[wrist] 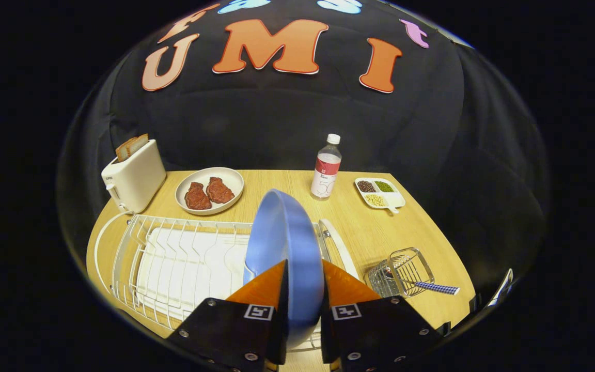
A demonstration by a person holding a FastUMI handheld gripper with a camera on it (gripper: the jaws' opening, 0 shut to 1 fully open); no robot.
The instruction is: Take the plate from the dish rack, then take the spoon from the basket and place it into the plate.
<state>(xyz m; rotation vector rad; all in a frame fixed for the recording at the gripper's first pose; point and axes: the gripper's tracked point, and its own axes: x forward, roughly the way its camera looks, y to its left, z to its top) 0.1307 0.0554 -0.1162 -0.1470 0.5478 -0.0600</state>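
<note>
Two fingers: both pressed on the plate [284, 248], one on each face, so the gripper [305, 281] is clamped on it edge-up
Pose: gripper points forward over the table [359, 227], level-ish, with the plate standing upright between the fingers and rising past the tips
Plate: blue, sits right over the right end of the rack [173, 263]; can't tell if its bottom edge touches the wires, since the fingers cover that part
Rack: white wire thing with a white tray under it, left of the fingers; its near edge is cut off by the gripper body
Basket [401, 271]: small wire one, just right of the fingers, near the table's right edge, apart from the rack
Spoon [434, 287]: lying in the basket, checkered handle poking out to the right over the rim; the bowl end is down in the wires and hard to make out
Toaster [133, 175]: white, far left corner, slices of bread sticking out the top
Dish [209, 190]: pale round one next to the toaster, two reddish steak-looking pieces on it
Bottle [326, 168]: clear, white cap, upright beyond the plate, label too small to bother with
Tray [380, 192]: little white divided one right of the bottle, with dark, green and yellowish bits in separate sections
</note>
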